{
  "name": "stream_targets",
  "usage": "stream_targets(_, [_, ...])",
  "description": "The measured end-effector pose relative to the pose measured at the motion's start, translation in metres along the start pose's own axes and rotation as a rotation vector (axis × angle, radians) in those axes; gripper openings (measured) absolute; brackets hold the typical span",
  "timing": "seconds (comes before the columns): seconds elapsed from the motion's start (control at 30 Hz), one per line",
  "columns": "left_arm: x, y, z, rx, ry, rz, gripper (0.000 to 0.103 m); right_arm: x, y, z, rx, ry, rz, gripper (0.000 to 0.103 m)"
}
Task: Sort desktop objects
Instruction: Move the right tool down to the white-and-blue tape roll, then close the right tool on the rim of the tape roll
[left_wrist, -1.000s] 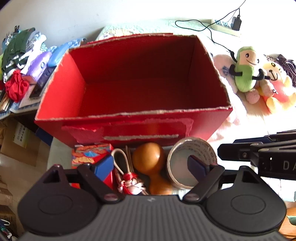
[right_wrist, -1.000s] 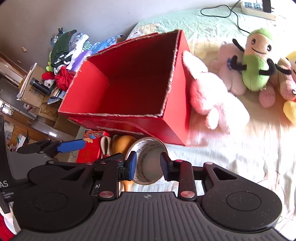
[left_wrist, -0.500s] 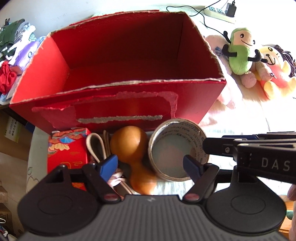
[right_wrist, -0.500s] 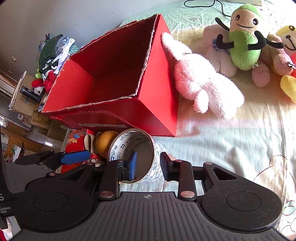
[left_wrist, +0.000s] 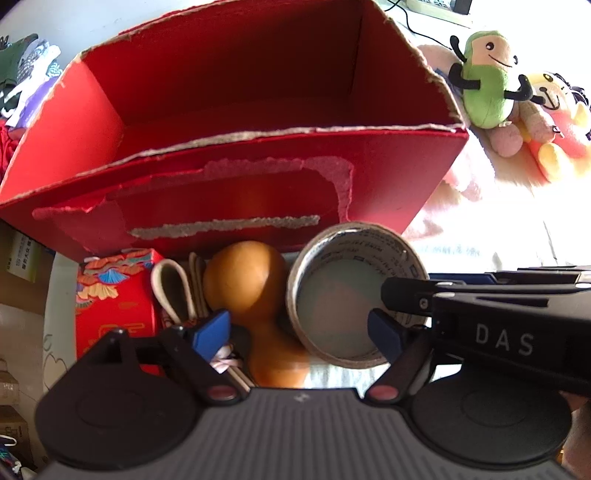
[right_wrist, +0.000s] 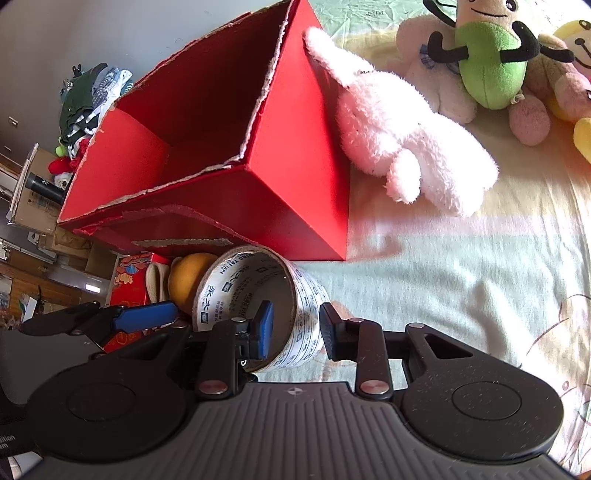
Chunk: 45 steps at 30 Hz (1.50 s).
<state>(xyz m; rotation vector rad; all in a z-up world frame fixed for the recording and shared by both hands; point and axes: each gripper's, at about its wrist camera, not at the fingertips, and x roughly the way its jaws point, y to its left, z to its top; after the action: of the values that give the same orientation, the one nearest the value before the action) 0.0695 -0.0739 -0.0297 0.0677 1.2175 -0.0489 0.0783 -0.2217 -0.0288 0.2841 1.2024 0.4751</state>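
tape roll (right_wrist: 255, 306) is the thing in play, a big roll with blue print on it, lying on the bed sheet (right_wrist: 443, 280) just in front of the red box (right_wrist: 295, 192), with its open core facing up and back toward the cameras. the right gripper (right_wrist: 295, 332) is right on it: the blue-padded finger sits inside the core and the other finger is outside the wall, so the jaws straddle the roll's wall at a narrow gap. looks like contact on the inner pad, but whether the outer one is actually pressing i can't tell.

the left gripper (left_wrist: 299, 332) is spread wide and holds nothing, hovering over the orange gourd (left_wrist: 247, 284) and the roll's left edge. a small patterned red box (left_wrist: 114, 295) and a looped strap (left_wrist: 170, 291) sit left of the gourd.

so the right side is clearly the nearer one for the roll, and the box opening is straight ahead and up from it. my guess is the coming move is lift and carry forward over the torn rim.

versus a second ago, both cameras have dropped closer and the roll has tipped up from lying nearly flat, with the right gripper's fingers staying at about the same gap.
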Motion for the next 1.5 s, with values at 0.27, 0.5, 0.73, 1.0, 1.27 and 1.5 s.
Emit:
stream_targets(0.27, [0.007, 0.000, 0.002, -0.007, 0.028, 0.003, 0.083, 0.003, -0.008, -0.004, 0.019, 0.019, -0.012, 0.031])
stream_targets(0.5, [0.008, -0.003, 0.005, -0.024, 0.056, -0.046, 0.078, -0.005, -0.015, -0.008, 0.019, 0.026, -0.005, 0.020])
stream_targets(0.73, [0.005, -0.014, 0.006, 0.003, 0.053, -0.083, 0.076, -0.015, -0.023, -0.014, 0.026, 0.024, -0.038, 0.016])
stream_targets(1.0, [0.004, -0.039, 0.006, 0.100, 0.022, -0.100, 0.072, -0.038, -0.056, -0.031, 0.089, -0.001, -0.084, 0.014])
stream_targets(1.27, [0.010, -0.063, -0.002, 0.179, 0.037, -0.101, 0.060, -0.053, -0.079, -0.045, 0.117, -0.031, -0.094, 0.013])
stream_targets(1.5, [0.023, -0.078, -0.012, 0.220, 0.040, -0.066, 0.049, -0.038, -0.067, -0.040, 0.142, -0.006, -0.104, 0.013])
